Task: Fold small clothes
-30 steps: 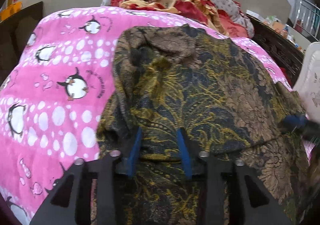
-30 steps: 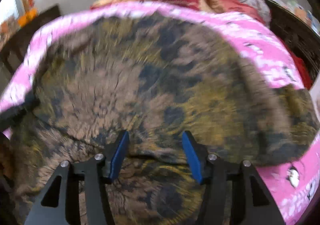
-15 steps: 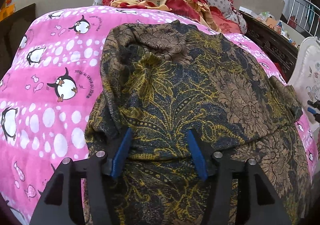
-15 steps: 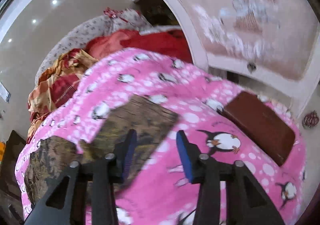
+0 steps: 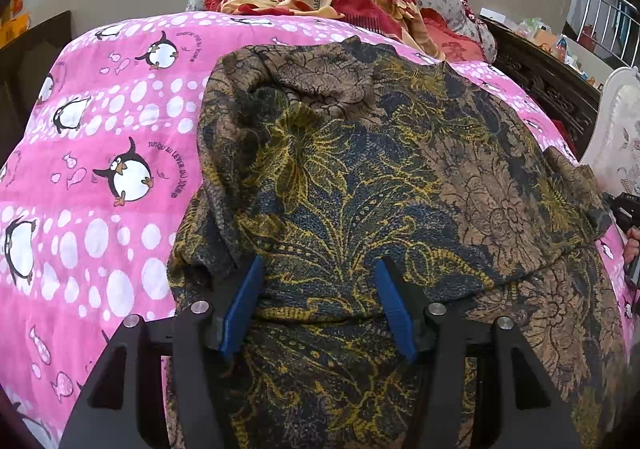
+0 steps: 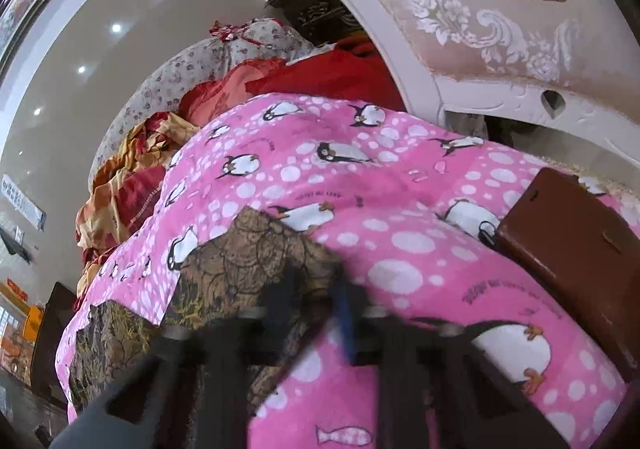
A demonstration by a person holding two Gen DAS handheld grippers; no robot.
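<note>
- One piece of clothing is in play: a thin brown, dark blue and yellow flower-patterned cloth garment (image 5: 360, 177). It lies spread over the pink penguin blanket (image 5: 100, 153) on the bed, with its near part already folded over.
- It looks soft, light and floppy. It will sag and bunch when lifted, so it probably needs a hold at two corners or along an edge.
- The left gripper (image 5: 320, 301) points down at the near fold. Its blue pads (image 5: 244, 301) are spread apart with cloth between them, and they do not look pressed on it.
- The right gripper (image 6: 316, 309) is blurry. Its jaws have just been closing and now sit pressed together. A corner of the garment (image 6: 248, 261) is right at its tips and looks pinched, but the blur hides it.
- That corner, near the brown flat wallet-like thing (image 6: 572, 241), seems a good place to pull from.
</note>
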